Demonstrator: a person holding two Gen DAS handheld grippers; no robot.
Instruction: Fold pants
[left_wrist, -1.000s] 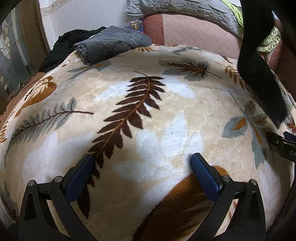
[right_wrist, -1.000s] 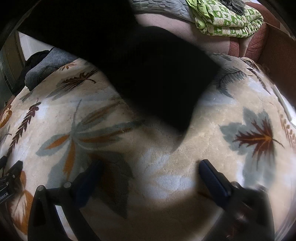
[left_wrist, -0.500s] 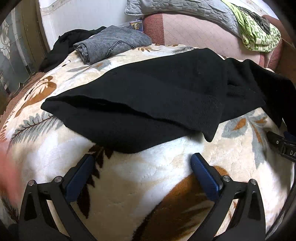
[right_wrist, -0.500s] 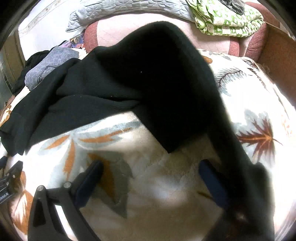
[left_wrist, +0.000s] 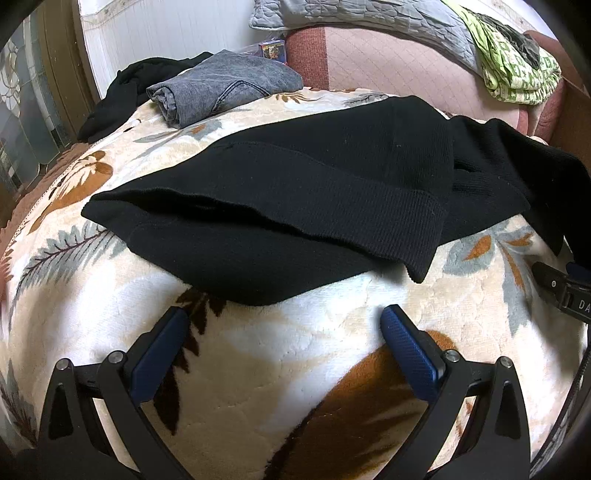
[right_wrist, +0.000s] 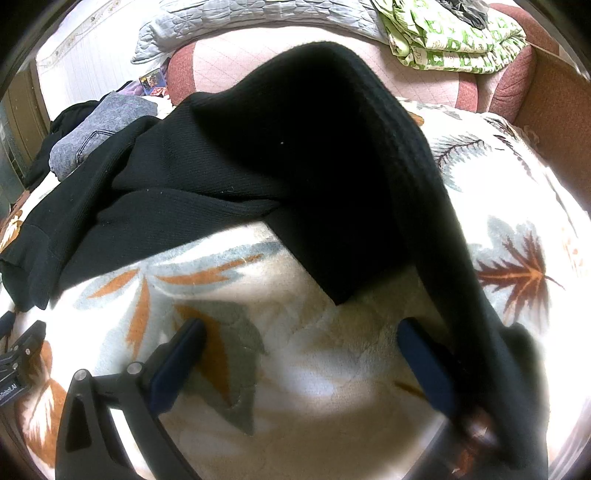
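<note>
Plush leaf-printed blanket (left_wrist: 295, 369) spreads under both claws; black ribbed-knit pants (left_wrist: 314, 206) lie crumpled just ahead of the released left gripper (left_wrist: 284, 332). The right gripper (right_wrist: 303, 347) gapes empty too, one leg draped beside its right finger. Soft, limp and light, they likely grip best at the cuff (left_wrist: 424, 236).

We see the pants (left_wrist: 295, 206) lying across the blanket (left_wrist: 280, 354), ahead of both grippers; folded jeans (left_wrist: 221, 86) sit behind them, far left.
</note>
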